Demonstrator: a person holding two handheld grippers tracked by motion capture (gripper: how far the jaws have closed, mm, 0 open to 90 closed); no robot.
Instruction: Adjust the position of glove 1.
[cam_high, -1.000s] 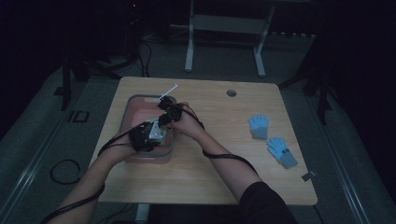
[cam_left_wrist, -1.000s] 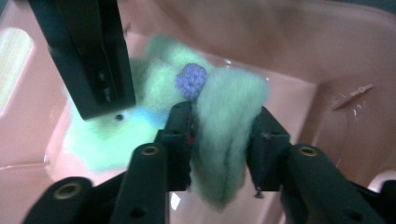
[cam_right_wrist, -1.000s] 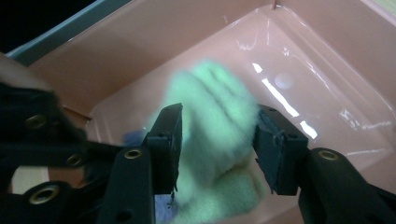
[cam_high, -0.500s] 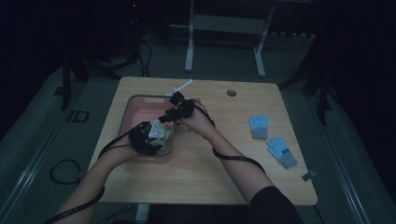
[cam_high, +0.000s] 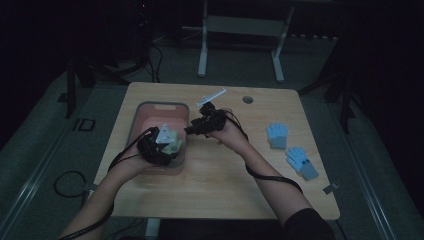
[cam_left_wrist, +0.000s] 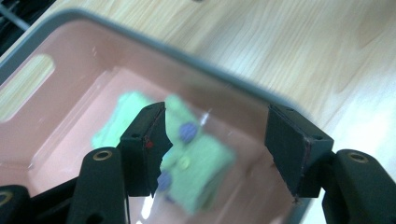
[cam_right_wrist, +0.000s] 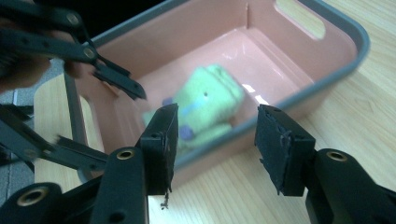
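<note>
Left gripper (cam_left_wrist: 212, 149): jaws have just been opening, now apart and empty, the green gloves (cam_left_wrist: 187, 158) released into the pink bin (cam_left_wrist: 56, 126) below. Right gripper (cam_right_wrist: 215, 144): jaws apart, nothing held, now drawn back right of the bin. Drop apparently done. Count: one green pair in the bin; two blue gloves (cam_high: 276, 135) on the table (cam_high: 220, 190), right side.

gloves (cam_right_wrist: 205, 109) in bin (cam_high: 145, 112) | bin left on table (cam_high: 225, 185) | glove pair (cam_high: 292, 150) right

Left tongs (cam_left_wrist: 215, 149) just opened, empty, right tongs (cam_right_wrist: 215, 149) agape, empty.
</note>
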